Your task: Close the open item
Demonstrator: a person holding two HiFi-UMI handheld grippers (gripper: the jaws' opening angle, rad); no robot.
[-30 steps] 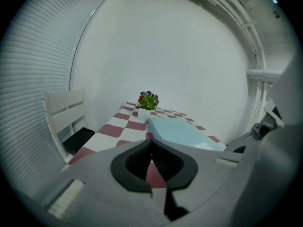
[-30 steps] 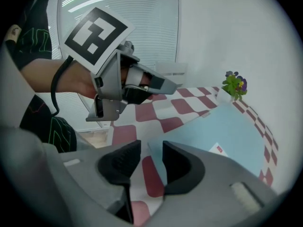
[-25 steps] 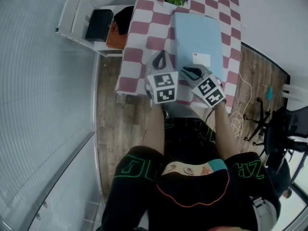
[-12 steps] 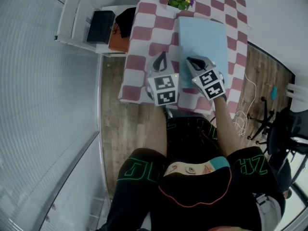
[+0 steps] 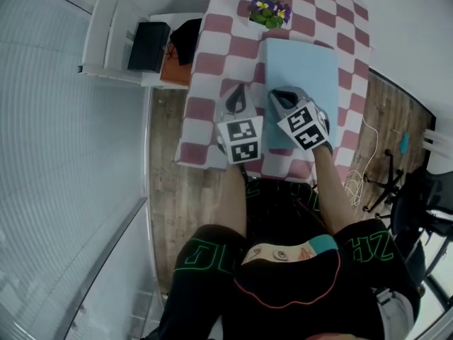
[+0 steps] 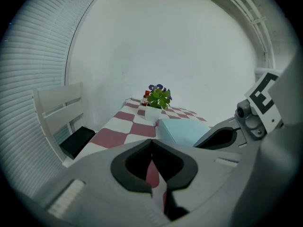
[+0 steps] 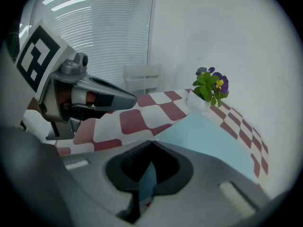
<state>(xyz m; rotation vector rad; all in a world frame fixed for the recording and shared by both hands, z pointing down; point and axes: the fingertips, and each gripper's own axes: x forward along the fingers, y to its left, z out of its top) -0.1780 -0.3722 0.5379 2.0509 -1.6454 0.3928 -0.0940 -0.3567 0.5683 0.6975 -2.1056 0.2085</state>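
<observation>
light blue item (image 5: 306, 73): flat slab lying on the checked tablecloth (image 5: 212, 66); top face level, no raised lid or gap shows, so it looks closed; its long side runs away from the person; far end near the flower pot (image 5: 267, 10)
right gripper (image 5: 276, 93): jaws clenched, tips meeting, nothing between them; it sits over the near left corner of the light blue item; whether the tips touch the surface, cannot tell
right gripper view: the blue surface (image 7: 215, 138) fills the ground right of the closed tips and shows through the hollow behind them; the item's left edge runs off just beside the tips toward the pot (image 7: 211, 90)
left gripper (image 5: 238, 91): jaws also closed tip to tip, empty; over bare tablecloth just left of the item, not over it
left gripper view: the item (image 6: 182, 130) lies ahead and to the right of the tips, apart from them; red and white squares straight ahead; the right gripper shows at the right edge
grippers together: side by side at the near end of the table; the item's left edge lies between them
chair (image 5: 106, 30): white, left of the table; black object (image 5: 148, 37) on its seat; orange thing (image 5: 175, 73) just beside it
floor: wood planks under the table
</observation>
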